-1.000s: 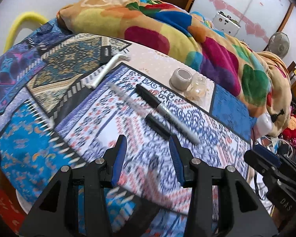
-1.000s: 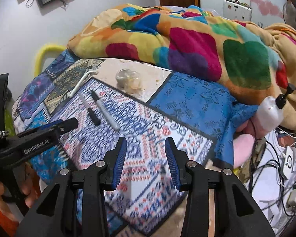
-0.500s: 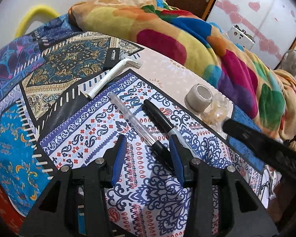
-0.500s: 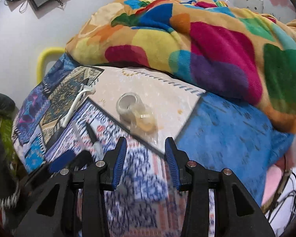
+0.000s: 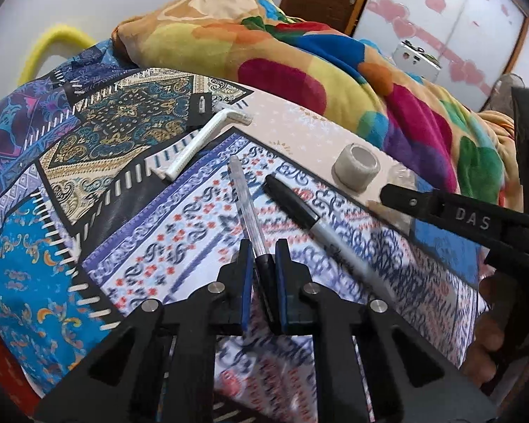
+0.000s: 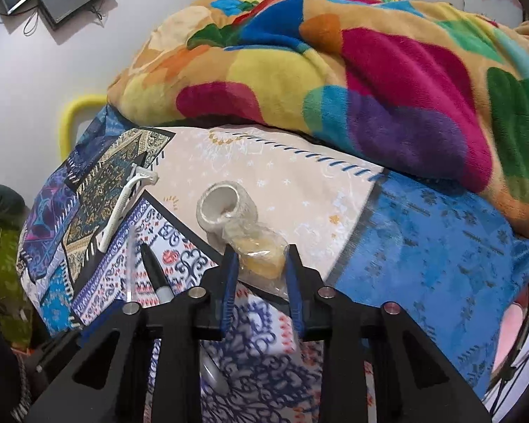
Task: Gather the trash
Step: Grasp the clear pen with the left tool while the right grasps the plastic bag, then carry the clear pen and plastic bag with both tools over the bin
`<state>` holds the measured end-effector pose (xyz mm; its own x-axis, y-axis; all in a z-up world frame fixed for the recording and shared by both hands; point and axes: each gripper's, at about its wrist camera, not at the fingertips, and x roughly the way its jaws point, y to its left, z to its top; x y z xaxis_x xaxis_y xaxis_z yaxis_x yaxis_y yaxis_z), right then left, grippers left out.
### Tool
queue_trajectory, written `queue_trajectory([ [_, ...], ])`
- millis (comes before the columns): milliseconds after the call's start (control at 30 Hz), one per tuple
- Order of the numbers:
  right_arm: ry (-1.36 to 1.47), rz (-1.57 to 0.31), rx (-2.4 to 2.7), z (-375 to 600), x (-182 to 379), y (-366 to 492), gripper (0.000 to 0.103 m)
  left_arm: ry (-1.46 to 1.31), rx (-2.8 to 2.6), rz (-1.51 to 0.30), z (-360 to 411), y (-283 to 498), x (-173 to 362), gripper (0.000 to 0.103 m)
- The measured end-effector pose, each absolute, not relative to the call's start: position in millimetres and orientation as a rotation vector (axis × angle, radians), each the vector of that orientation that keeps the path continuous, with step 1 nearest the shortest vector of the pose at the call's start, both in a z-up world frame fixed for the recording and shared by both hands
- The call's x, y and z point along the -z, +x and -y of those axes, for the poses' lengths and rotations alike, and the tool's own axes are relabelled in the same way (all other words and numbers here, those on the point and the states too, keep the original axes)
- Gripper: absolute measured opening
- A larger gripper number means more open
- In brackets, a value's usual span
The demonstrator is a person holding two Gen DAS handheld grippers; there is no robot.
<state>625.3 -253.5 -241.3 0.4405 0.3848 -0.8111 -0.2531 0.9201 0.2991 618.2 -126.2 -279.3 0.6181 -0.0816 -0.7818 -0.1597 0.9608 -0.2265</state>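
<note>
A clear pen [image 5: 245,197] with a black end lies on the patterned bedspread [image 5: 151,246]; my left gripper [image 5: 263,246] is shut on that black end. Beside it lie a black and grey marker [image 5: 299,211], a white razor [image 5: 201,141] and a tape roll [image 5: 356,167]. In the right wrist view, a clear plastic wrapper [image 6: 261,261] with something yellow inside sits just in front of the tape roll [image 6: 222,208]. My right gripper [image 6: 261,252] has its jaws closing on the wrapper, both pads against its sides. The right gripper [image 5: 441,208] also shows at the right of the left wrist view.
A thick multicoloured blanket [image 6: 335,70] is heaped along the far side of the bed. A yellow bar [image 5: 46,46] rises at the far left. Cables [image 6: 525,335] hang off the bed's right edge. A hand [image 5: 490,317] holds the right gripper.
My left gripper closed onto the pen's black end. My right gripper moved forward to the wrapper and its jaws narrowed around it.
</note>
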Motion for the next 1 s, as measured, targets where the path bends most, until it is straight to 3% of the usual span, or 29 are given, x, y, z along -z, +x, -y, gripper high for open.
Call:
queue_trajectory([
  [400,0.113,-0.972,-0.392,259,220,571,0.023,-0.259,0.029,-0.936,104,573,267,0.009],
  [1000,0.057,-0.874,-0.504,210,149,473,0.023,-0.155,0.049,-0.829,88,484,185,0.009],
])
